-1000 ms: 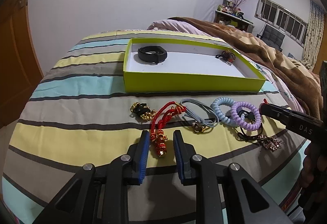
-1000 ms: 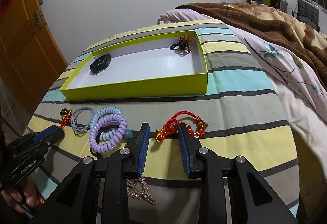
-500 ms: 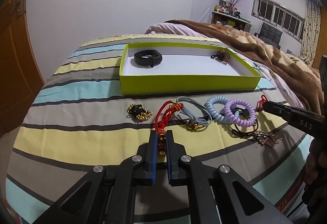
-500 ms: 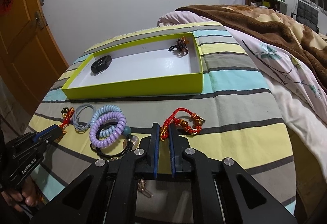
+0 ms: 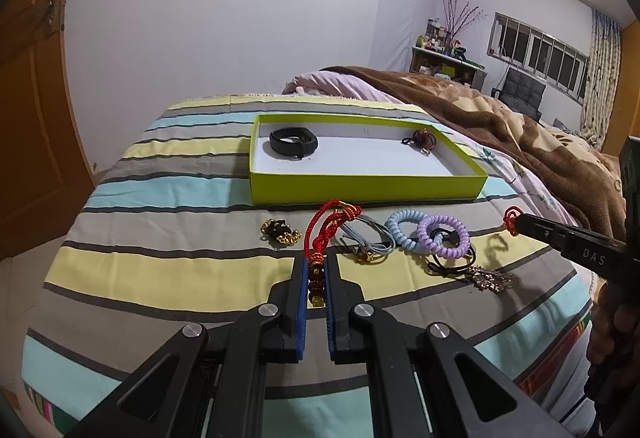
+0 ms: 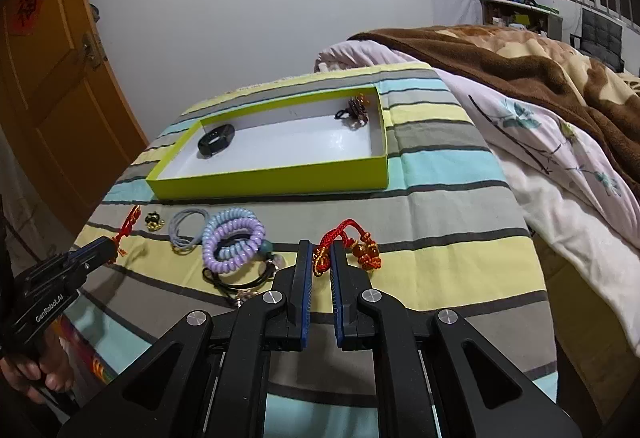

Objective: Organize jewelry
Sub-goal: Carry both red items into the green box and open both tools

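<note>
A lime-green box lies on the striped bed; a black band and a dark beaded piece lie in it. My left gripper is shut on a red cord bracelet with beads, lifted off the bed. My right gripper is shut on a red cord bracelet with amber beads, also lifted. The right gripper shows in the left wrist view; the left one shows in the right wrist view.
On the bed in front of the box lie a gold-and-black charm, a grey hair tie, blue and purple coil ties, a black cord with a metal pendant. A brown blanket covers the right.
Both grippers have closed on their red bracelets and risen, each lifting its bracelet off the bed. The other pieces have stayed in place.
</note>
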Action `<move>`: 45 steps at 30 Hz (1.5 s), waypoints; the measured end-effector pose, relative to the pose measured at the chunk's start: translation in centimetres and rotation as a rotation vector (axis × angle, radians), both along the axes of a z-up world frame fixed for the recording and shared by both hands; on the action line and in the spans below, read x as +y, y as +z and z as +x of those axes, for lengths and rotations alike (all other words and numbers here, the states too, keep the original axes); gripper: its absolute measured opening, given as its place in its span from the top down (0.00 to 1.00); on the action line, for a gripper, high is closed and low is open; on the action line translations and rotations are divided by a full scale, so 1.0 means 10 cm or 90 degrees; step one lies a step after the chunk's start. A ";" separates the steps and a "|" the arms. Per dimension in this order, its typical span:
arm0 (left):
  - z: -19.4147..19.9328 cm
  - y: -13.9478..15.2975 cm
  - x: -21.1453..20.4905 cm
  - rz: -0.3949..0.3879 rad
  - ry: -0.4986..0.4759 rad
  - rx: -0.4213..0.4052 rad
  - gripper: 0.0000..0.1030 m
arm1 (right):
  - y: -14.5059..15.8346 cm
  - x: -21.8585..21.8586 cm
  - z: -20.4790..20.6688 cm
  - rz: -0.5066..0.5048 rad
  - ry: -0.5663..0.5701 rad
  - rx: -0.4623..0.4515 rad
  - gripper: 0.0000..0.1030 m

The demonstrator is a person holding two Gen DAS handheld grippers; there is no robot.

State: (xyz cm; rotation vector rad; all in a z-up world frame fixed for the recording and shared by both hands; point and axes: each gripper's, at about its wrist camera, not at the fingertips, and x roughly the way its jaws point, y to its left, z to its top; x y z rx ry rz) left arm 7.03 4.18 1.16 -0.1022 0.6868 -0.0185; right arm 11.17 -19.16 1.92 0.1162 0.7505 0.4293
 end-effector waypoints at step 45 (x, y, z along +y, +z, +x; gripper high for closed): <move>1.37 0.15 0.19 0.033 0.010 0.018 0.93 | 0.19 0.40 1.17 -0.059 0.057 -0.054 0.92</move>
